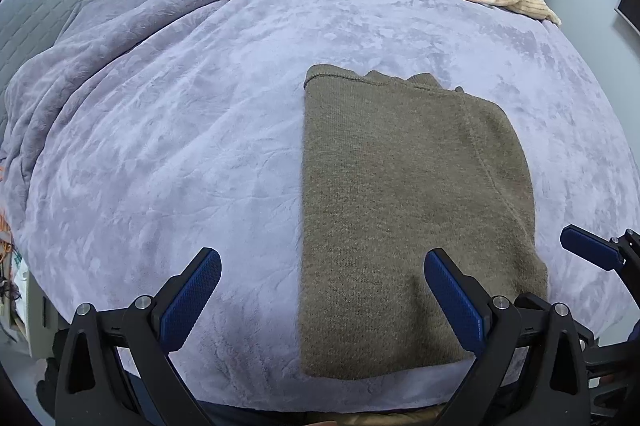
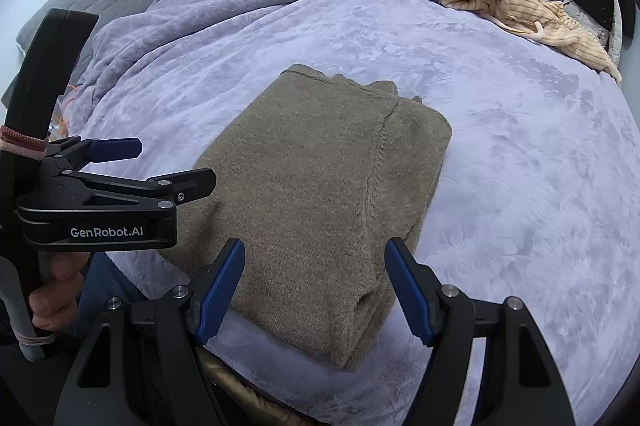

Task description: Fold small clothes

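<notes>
Olive-brown knit sweater [image 2: 320,193], folded into a long rectangle, lying flat on the lavender plush blanket [image 1: 160,145] at the near bed edge. Left gripper [image 1: 322,296] spread wide, holding nothing, one finger over the sweater's near end. Right gripper [image 2: 316,286] likewise agape and empty, poised above the near folded edge. Probably soft, thick, floppy, non-slippery; best pinched through all layers at near corners

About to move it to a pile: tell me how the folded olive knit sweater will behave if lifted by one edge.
The olive sweater is thick soft knit in stacked layers, so it will probably sag and unfold if pinched at one edge. Its fuzzy surface on the plush blanket likely drags rather than slides. Both the left gripper and right gripper are open; a grip from each side seems safer.
</notes>
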`<state>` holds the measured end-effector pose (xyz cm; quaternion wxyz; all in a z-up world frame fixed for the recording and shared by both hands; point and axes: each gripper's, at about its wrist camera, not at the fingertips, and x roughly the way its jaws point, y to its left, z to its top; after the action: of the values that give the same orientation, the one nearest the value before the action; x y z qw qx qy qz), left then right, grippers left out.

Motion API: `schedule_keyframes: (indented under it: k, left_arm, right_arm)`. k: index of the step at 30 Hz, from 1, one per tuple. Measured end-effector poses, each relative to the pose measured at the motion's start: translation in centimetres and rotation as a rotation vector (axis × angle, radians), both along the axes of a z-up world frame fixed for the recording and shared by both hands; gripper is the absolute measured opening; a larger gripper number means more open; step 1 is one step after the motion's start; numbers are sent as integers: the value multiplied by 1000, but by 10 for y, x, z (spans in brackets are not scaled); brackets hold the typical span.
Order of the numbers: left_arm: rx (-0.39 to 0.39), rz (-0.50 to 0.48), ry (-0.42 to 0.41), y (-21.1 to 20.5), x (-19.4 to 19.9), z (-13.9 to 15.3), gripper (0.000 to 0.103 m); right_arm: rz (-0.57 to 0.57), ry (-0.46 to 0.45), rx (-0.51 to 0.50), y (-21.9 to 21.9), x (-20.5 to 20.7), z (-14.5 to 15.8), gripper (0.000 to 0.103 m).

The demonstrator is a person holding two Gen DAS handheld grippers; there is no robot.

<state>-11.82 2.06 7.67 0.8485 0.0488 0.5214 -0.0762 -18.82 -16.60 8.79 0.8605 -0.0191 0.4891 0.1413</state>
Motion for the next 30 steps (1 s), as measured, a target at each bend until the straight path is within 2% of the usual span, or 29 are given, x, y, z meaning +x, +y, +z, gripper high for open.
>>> schedule_keyframes:
  k: [30]
  left_arm:
    - [9,4,19,-11,18,0,102]
  right_arm:
    - [17,35,-20,-4,21,-4,76]
